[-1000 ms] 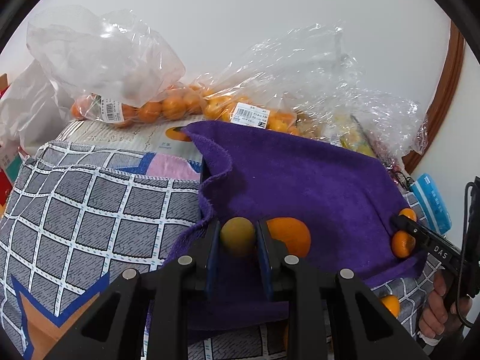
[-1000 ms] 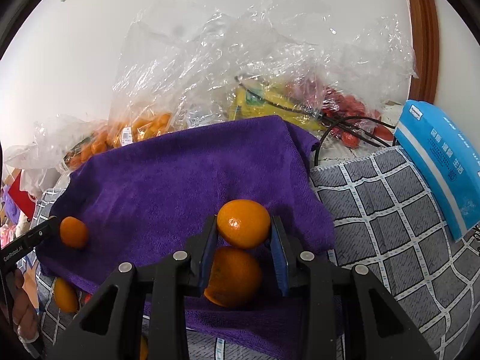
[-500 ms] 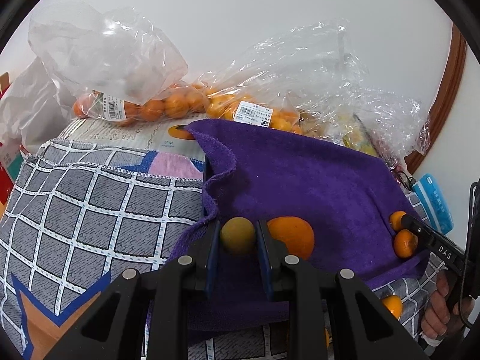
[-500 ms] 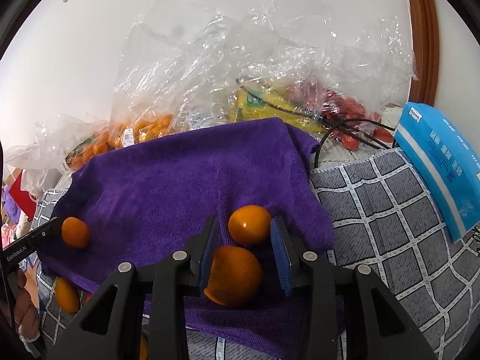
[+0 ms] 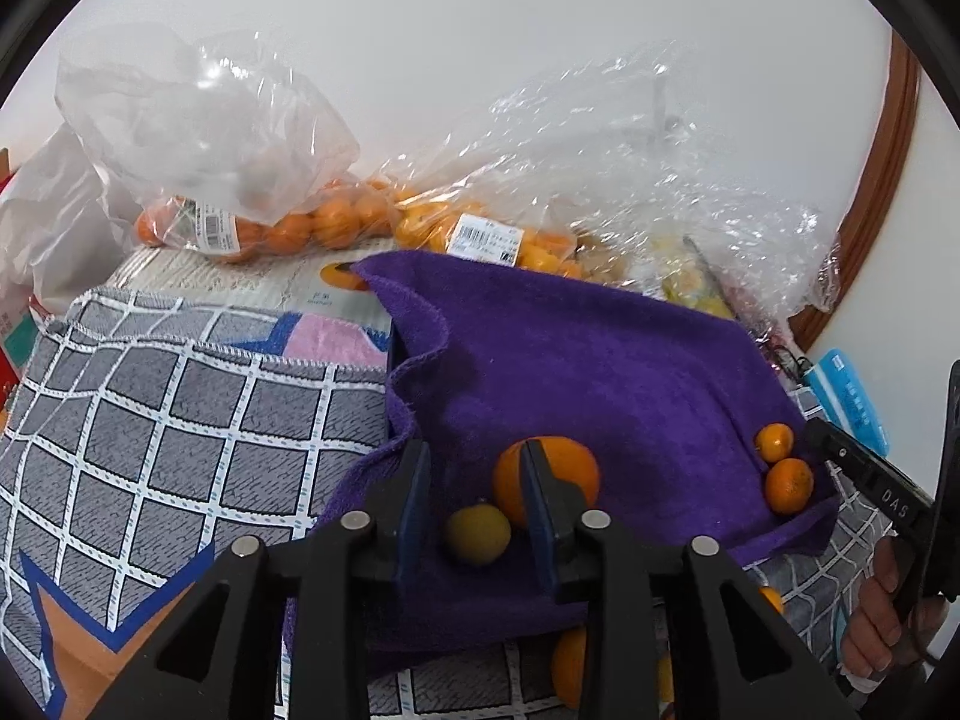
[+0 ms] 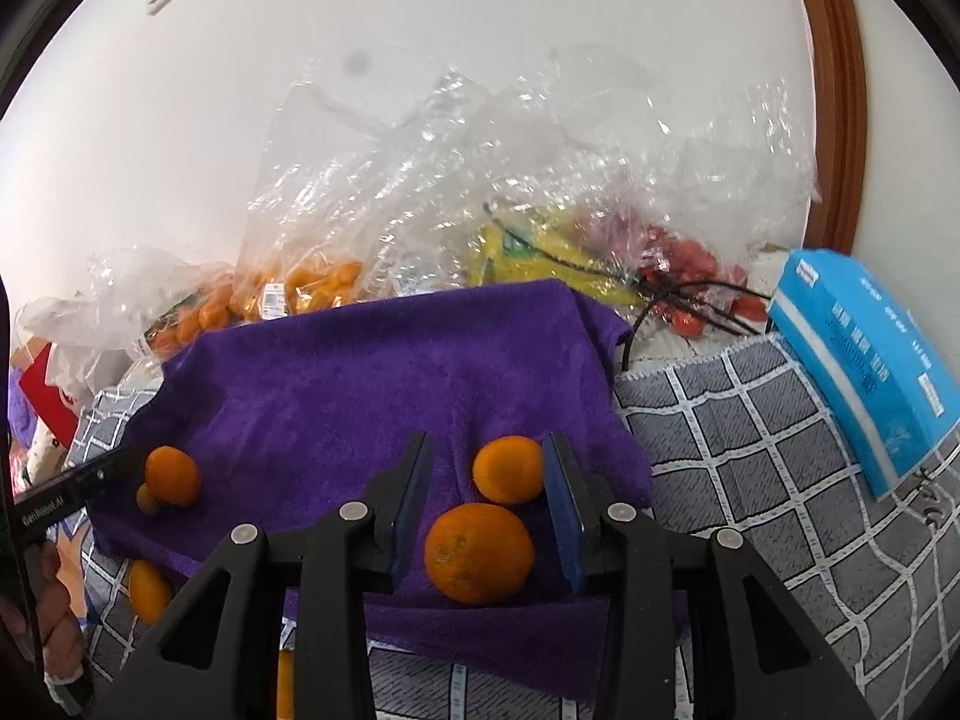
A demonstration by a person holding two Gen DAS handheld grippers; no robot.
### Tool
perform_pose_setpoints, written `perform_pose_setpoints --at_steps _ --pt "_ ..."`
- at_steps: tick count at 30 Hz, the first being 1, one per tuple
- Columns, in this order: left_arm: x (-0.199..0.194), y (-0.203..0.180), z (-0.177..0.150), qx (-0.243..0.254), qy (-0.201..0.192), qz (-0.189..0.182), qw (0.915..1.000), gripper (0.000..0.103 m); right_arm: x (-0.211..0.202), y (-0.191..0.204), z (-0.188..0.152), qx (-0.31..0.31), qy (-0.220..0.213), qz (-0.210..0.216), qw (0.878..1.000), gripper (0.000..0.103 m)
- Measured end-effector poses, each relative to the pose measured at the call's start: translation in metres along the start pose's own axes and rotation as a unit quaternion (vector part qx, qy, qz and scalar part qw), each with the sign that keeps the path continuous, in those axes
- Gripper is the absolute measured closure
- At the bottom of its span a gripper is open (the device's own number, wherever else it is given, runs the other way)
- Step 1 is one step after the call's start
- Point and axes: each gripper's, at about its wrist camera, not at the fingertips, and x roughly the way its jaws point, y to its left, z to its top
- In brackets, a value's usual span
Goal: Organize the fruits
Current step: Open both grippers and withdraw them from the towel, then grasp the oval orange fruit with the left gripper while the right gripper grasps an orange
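While opening, left claw (image 5: 474,501) with blue pads clear of small greenish-yellow fruit (image 5: 477,534), lying between them on purple towel (image 5: 576,360), low centre of left wrist frame. Large orange (image 5: 549,480) just behind, touching right pad, partly hidden by it. Two small oranges (image 5: 787,483) at right edge of towel, one above the other, beside black tip of right claw. Hand (image 5: 882,618) on handle, lower right corner.

Right claw (image 6: 489,501) parted, gripping nothing: one small orange (image 6: 509,469) between pads, close to right pad, contact not determinable; larger orange (image 6: 479,552) below it in frame, free on towel. At left edge of right wrist frame, further orange (image 6: 173,476) with greenish fruit tucked under it, next to black tip of left claw.

Clear plastic bags of oranges (image 5: 288,228) along wall, upper left of left wrist frame. Blue packet (image 6: 870,372) propped at right of right wrist frame on grey checked cloth (image 6: 750,438). Loose orange (image 6: 149,591) on checked cloth, lower left, off towel.
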Motion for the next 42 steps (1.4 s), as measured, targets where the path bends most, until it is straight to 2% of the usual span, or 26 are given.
perform_pose_setpoints --at_steps 7,10,13,16,18,21,29,35,42 --pt "-0.012 -0.002 0.004 0.007 -0.025 0.016 0.9995 0.07 -0.027 0.026 0.001 -0.028 -0.012 0.001 1.0 0.065" --pt "-0.022 -0.003 0.008 0.007 -0.034 0.006 0.9994 0.07 -0.042 0.036 -0.006 -0.046 -0.001 -0.004 0.999 0.065" --pt "-0.036 -0.009 0.011 0.016 -0.048 0.014 0.9986 0.07 -0.057 0.044 -0.018 -0.059 0.012 0.011 0.998 0.065" --pt "-0.05 -0.008 0.007 0.006 -0.044 -0.002 0.999 0.068 -0.066 0.054 -0.032 -0.07 0.023 0.02 0.997 0.065" --pt "-0.059 -0.006 0.001 0.004 -0.042 -0.006 0.9991 0.068 -0.067 0.062 -0.04 -0.078 0.033 0.033 0.996 0.065" --pt "-0.071 -0.001 -0.011 0.012 -0.037 0.007 0.9992 0.068 -0.064 0.071 -0.054 -0.088 0.043 0.038 0.994 0.066" --pt "-0.083 0.019 -0.048 0.014 -0.02 0.023 0.9994 0.064 -0.04 0.074 -0.073 -0.069 0.077 0.05 0.993 0.072" --pt "-0.071 0.032 -0.066 -0.009 -0.007 -0.008 0.9999 0.064 -0.035 0.077 -0.079 -0.083 0.087 0.044 0.992 0.073" --pt "-0.068 0.034 -0.069 -0.011 -0.006 -0.014 0.9998 0.063 -0.034 0.08 -0.079 -0.095 0.091 0.037 0.991 0.073"
